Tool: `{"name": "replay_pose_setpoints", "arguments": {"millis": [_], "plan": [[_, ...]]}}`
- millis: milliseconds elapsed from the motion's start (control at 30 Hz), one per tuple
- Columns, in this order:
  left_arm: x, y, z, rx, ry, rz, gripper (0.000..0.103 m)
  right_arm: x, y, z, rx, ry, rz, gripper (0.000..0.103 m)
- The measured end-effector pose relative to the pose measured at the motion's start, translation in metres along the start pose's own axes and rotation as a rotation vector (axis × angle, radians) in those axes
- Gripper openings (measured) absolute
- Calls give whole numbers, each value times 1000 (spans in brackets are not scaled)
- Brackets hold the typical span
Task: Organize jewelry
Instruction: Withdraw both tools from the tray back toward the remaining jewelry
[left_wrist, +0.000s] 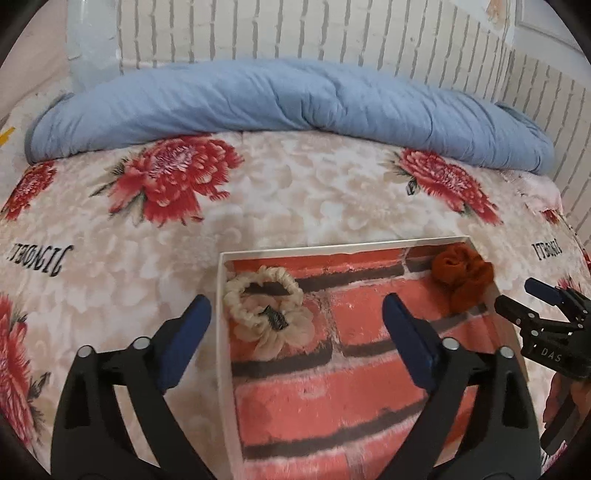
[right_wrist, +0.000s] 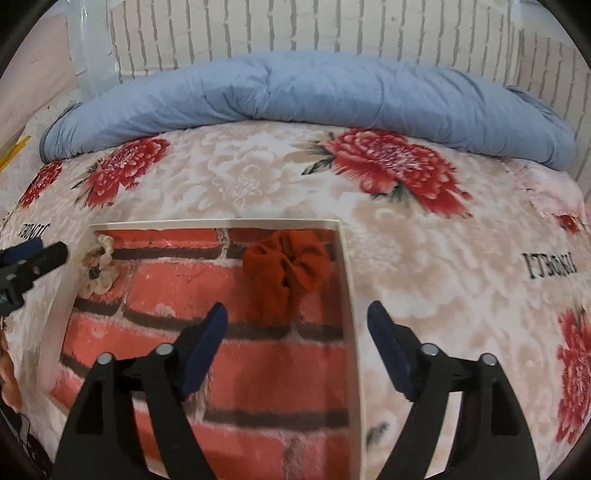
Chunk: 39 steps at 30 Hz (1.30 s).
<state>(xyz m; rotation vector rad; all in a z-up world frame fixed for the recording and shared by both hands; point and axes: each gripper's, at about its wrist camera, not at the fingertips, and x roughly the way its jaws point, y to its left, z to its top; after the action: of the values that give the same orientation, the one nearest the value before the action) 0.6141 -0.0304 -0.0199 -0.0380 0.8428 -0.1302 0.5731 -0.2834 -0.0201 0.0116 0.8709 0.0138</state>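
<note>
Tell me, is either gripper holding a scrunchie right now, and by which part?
Neither. The left gripper and right gripper are open and empty; the cream scrunchie and rust scrunchie lie loose in the box.

I see a cream ruffled fabric scrunchie (left_wrist: 258, 295), a rust-orange fabric scrunchie (right_wrist: 286, 271), red-brick-patterned tray lining (left_wrist: 332, 387), a red-flowered beige blanket (left_wrist: 295, 192) and a plain blue quilt (left_wrist: 258, 99).

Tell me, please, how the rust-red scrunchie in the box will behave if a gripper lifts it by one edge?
The rust-red scrunchie is bunched, gathered fabric, so it will probably flop and sag rather than hold its shape. It looks light and soft, unlikely to break or roll. Its folds should give the pads good grip.
</note>
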Motion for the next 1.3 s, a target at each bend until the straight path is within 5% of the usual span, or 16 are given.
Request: {"name": "replay_pose_setpoints", "arguments": {"millis": [633, 967, 1300], "plan": [[-137, 11, -106, 17, -56, 33, 98, -124, -16, -106, 18, -108, -55, 90], [-178, 13, -153, 49, -52, 50, 98, -163, -7, -162, 45, -135, -78, 90], [-221, 21, -209, 66, -143, 80, 98, -196, -4, -220, 61, -182, -132, 90]]}}
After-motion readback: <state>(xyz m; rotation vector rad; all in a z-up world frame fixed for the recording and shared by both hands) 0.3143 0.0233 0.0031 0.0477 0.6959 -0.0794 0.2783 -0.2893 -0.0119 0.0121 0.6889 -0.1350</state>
